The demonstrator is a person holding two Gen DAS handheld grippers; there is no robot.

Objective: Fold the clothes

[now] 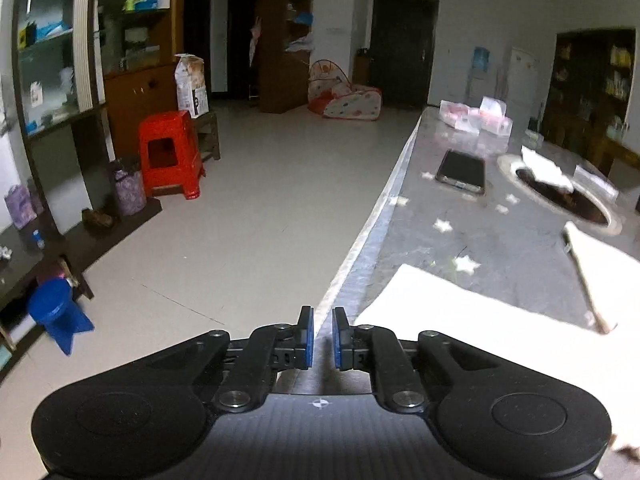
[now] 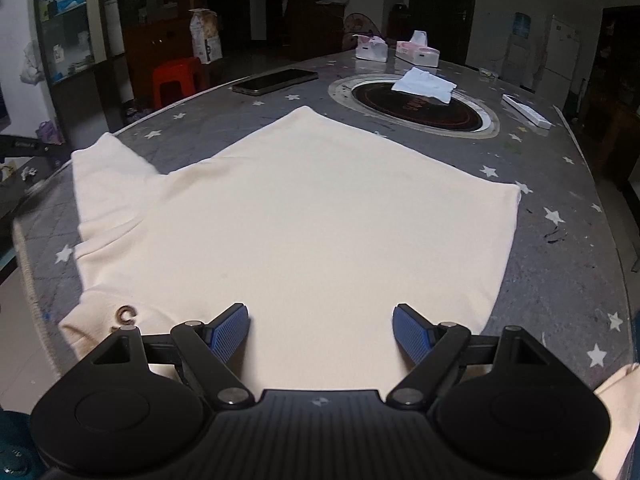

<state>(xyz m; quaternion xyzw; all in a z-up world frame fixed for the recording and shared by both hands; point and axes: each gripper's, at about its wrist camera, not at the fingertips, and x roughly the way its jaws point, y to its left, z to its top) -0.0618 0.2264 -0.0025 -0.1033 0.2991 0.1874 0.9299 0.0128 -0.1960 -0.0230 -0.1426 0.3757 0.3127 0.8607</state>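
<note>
One large grey desk (image 2: 560,280) patterned with white stars fills most of the right wrist view and is seen again along the right half of the left wrist view, where its edge runs up from bottom centre. Spread flat on it is a cream garment (image 2: 312,216), covering the centre and lower part of the right wrist view, with a sleeve lying out toward the left edge of the frame; in the left wrist view its pale cloth (image 1: 480,320) is seen at lower right. A round dark inset with a pale ring (image 2: 416,110) is set in the desk beyond the garment, at upper centre right, and a white cloth (image 2: 426,85) is laid partly over it. A red stool (image 1: 170,152) stands on the floor at left centre of the left wrist view. A dark phone (image 2: 276,80) lies on the desk at upper centre, left of the inset. Two pink and white tissue boxes (image 2: 416,50) sit near the far rim

At the bottom of the right wrist view the right tool (image 2: 321,330) is held above the near part of the garment, its blue pads spread wide with nothing gripped. At the bottom of the left wrist view the left tool (image 1: 323,338) is seen over the desk edge, its pads nearly together with a narrow gap and nothing between them
</note>
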